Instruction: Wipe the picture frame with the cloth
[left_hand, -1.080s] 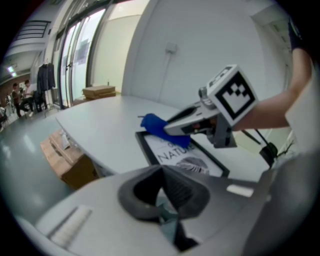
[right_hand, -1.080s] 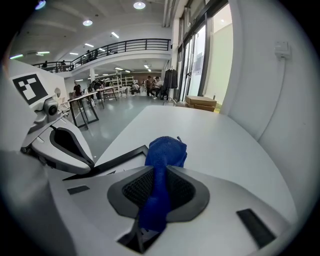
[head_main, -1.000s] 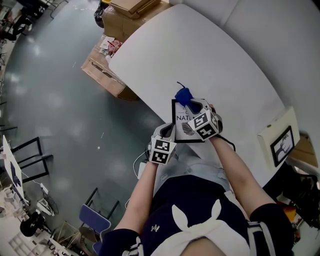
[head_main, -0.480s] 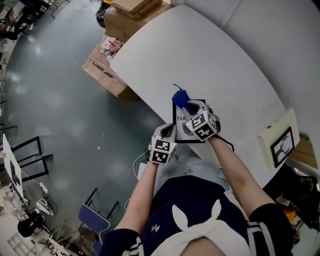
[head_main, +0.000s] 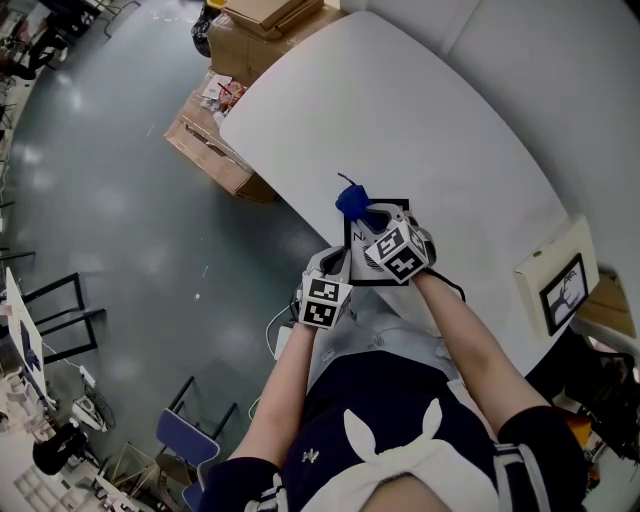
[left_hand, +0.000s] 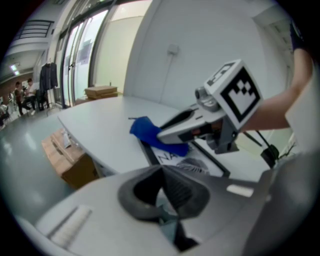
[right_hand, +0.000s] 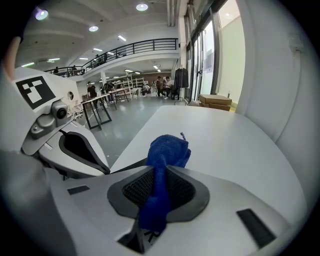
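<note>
**Frame under the cloth at the table edge**

Frame (head_main: 360, 243) lies at the table's (head_main: 420, 130) near edge, at the centre of the head view. Right gripper (head_main: 368, 213) is clamped on the blue cloth (head_main: 351, 200), which rests on the frame's upper-left corner. Left gripper (head_main: 338, 266), jaws together, sits at the frame's lower left.

Both bare arms reach forward, the left arm (head_main: 285, 390) beside the right arm (head_main: 470, 330). The white left gripper (left_hand: 162, 172) has its jaws closed. The white right gripper (right_hand: 160, 181) pinches a soft blue cloth (right_hand: 168, 149).
</note>
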